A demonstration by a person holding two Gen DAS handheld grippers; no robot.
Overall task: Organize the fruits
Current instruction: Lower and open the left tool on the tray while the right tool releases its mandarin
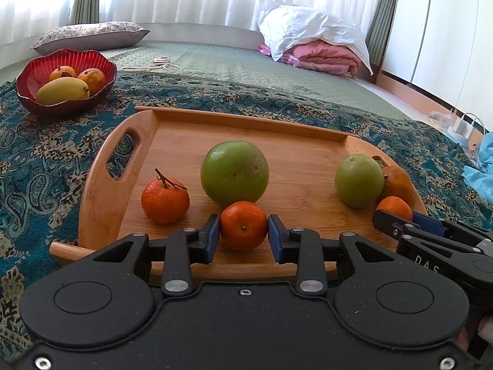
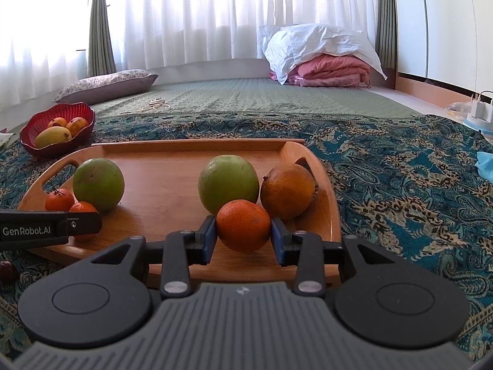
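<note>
A wooden tray (image 1: pixel 289 141) lies on a patterned blue cloth and holds several fruits. My left gripper (image 1: pixel 243 236) is shut on a small tangerine (image 1: pixel 243 225) at the tray's near edge. Behind it sit a large green fruit (image 1: pixel 234 176) and a stemmed tangerine (image 1: pixel 165 200). My right gripper (image 2: pixel 243 236) is shut on another tangerine (image 2: pixel 243 225) near the tray's right end. Behind that are a green fruit (image 2: pixel 228 182) and a brownish-orange fruit (image 2: pixel 287 191). A red bowl (image 1: pixel 30 75) at the far left holds a yellow mango (image 1: pixel 63 91) and two orange-red fruits.
The left gripper's arm (image 2: pixel 46 229) crosses the right wrist view at the left. A dark round fruit (image 2: pixel 6 273) lies off the tray at the left edge. Beyond are a green mattress (image 2: pixel 262 98), a pillow (image 2: pixel 107 86), folded pink bedding (image 2: pixel 332 72) and chargers (image 2: pixel 480 108).
</note>
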